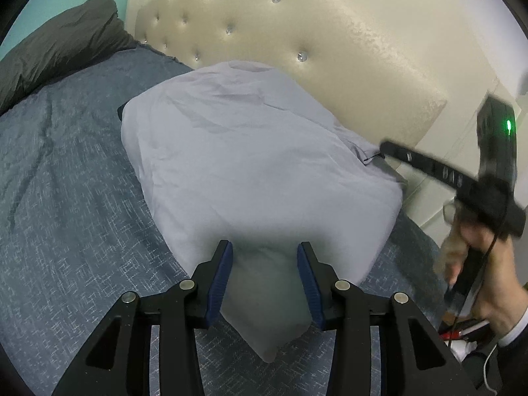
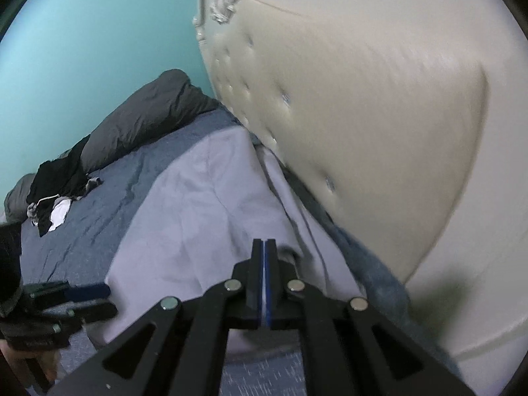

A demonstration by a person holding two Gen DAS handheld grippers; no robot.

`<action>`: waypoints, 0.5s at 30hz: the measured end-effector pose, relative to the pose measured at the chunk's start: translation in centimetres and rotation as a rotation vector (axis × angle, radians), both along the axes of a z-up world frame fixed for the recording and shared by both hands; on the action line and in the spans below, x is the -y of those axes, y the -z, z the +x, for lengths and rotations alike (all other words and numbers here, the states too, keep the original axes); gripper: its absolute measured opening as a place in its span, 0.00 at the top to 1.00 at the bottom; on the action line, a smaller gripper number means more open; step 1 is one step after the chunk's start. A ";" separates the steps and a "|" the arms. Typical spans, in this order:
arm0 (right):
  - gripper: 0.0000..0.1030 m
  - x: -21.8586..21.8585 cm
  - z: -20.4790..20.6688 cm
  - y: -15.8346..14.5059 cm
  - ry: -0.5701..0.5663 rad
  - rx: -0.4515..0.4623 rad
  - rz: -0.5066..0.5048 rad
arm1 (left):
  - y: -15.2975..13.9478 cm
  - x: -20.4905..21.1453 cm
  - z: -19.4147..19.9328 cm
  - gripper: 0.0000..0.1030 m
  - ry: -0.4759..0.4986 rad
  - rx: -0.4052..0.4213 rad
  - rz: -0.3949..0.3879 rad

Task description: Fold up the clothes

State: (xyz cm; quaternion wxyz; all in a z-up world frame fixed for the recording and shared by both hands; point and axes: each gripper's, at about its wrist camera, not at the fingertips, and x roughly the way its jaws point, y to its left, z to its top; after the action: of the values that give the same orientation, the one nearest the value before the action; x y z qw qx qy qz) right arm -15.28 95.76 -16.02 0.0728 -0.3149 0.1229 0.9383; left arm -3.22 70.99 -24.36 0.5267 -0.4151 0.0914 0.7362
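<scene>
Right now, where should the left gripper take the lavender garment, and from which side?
Probably the near corner of the lavender garment, the tapered point sitting between the open left gripper pads. Come from the near side, angled down along the bedspread: that corner lies free and bunched thick, while the far edge runs close along the headboard.

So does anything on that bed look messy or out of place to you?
Yes, mildly. A heap of black and white clothes lies crumpled at the far edge of the blue bedspread, beside the dark grey pillow, unfolded. The lavender garment lies up against the cream headboard, its edge there rumpled. Nothing looks spilled or damaged.
</scene>
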 end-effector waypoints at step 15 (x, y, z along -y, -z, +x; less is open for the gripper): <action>1.00 -0.8 -16.2 -1.5 -0.067 0.275 -0.093 | -0.4 2.2 -6.5 0.58 -0.084 0.043 -0.005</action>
State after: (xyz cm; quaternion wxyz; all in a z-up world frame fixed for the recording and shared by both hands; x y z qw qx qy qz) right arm -31.45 96.58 -14.54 0.0428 -0.4473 0.1443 0.8816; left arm -9.76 68.76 -23.96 0.4962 -0.4354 0.0645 0.7483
